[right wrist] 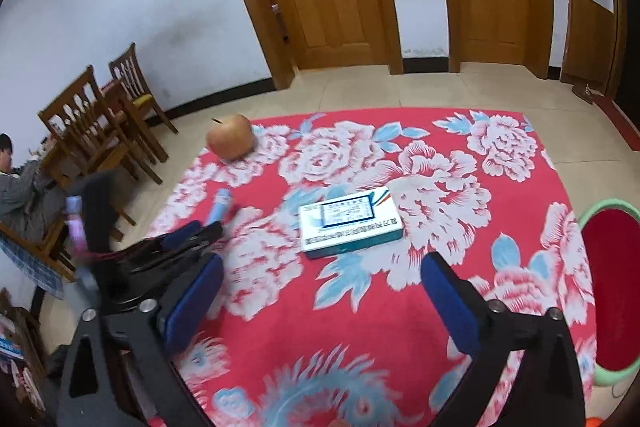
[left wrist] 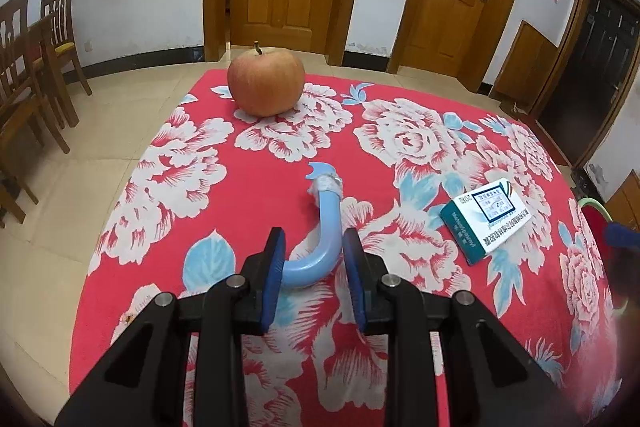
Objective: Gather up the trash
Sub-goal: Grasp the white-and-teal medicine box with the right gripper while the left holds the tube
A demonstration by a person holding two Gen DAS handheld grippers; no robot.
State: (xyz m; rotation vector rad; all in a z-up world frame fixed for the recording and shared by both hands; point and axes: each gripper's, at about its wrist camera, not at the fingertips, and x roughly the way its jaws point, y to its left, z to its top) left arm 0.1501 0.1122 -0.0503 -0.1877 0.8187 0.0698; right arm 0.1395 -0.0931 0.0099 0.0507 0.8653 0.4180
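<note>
A curved light-blue plastic piece (left wrist: 322,243) lies on the red flowered tablecloth (left wrist: 256,183). My left gripper (left wrist: 314,247) straddles its bend with blue pads on either side, a gap still showing; it is open. A white and teal box (left wrist: 486,219) lies to its right, and shows in the right wrist view (right wrist: 350,221) too. My right gripper (right wrist: 322,279) is open and empty, hovering just short of the box. The left gripper (right wrist: 192,231) and the blue piece's end (right wrist: 220,205) show at left there.
An apple (left wrist: 266,83) (right wrist: 231,141) sits at the table's far left corner. A green-rimmed bin with red inside (right wrist: 610,291) stands at the table's right. Wooden chairs (right wrist: 100,131) and a seated person (right wrist: 20,187) are at the left.
</note>
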